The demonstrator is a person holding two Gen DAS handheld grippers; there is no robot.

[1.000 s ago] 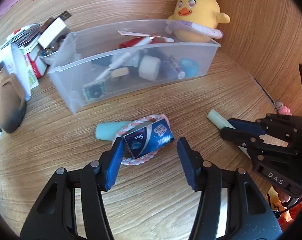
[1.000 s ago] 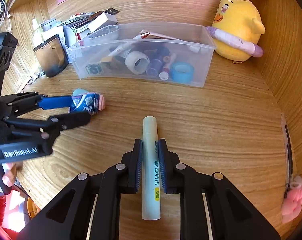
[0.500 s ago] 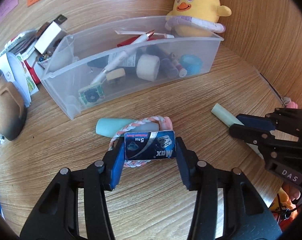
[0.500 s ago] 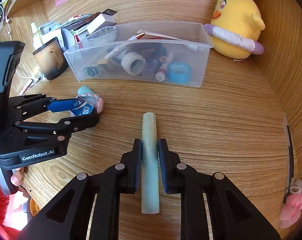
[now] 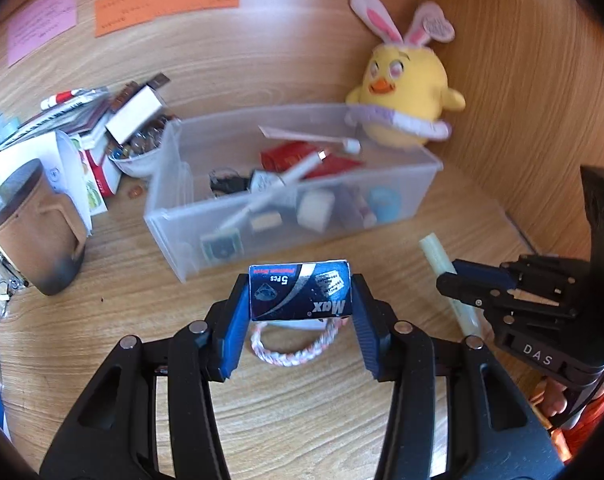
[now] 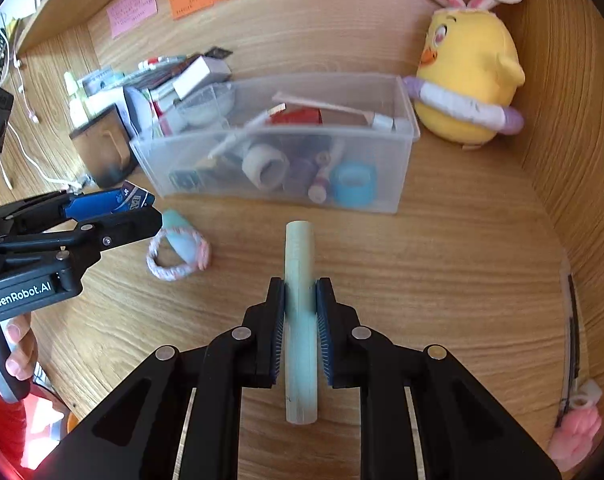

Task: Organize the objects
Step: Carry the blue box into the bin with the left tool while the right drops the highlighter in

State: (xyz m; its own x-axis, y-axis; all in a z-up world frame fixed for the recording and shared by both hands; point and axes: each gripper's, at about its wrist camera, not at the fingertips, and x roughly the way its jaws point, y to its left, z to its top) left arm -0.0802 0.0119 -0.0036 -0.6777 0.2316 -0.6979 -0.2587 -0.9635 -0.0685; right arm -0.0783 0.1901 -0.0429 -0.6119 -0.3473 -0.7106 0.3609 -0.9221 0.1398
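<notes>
My left gripper [image 5: 299,300] is shut on a small dark blue box [image 5: 300,291] and holds it above the desk, in front of the clear plastic bin [image 5: 398,208]. It also shows in the right wrist view [image 6: 141,212] at the left. Below it lie a pink-white braided bracelet [image 5: 293,350] and a light blue tube [image 6: 179,236]. My right gripper [image 6: 300,300] is shut on a pale green stick [image 6: 299,256], lifted off the desk; the stick also shows in the left wrist view [image 5: 436,252]. The bin [image 6: 398,184] holds tape rolls, pens and a red box.
A yellow plush chick [image 6: 468,88] stands right of the bin against the wooden wall. A brown mug [image 5: 33,232], papers and small boxes [image 5: 101,120] crowd the left. A pink charm on a cord [image 6: 574,428] lies at the right edge.
My left gripper closed on the blue box and lifted it off the bracelet and tube toward the bin. My right gripper raised the green stick slightly.
</notes>
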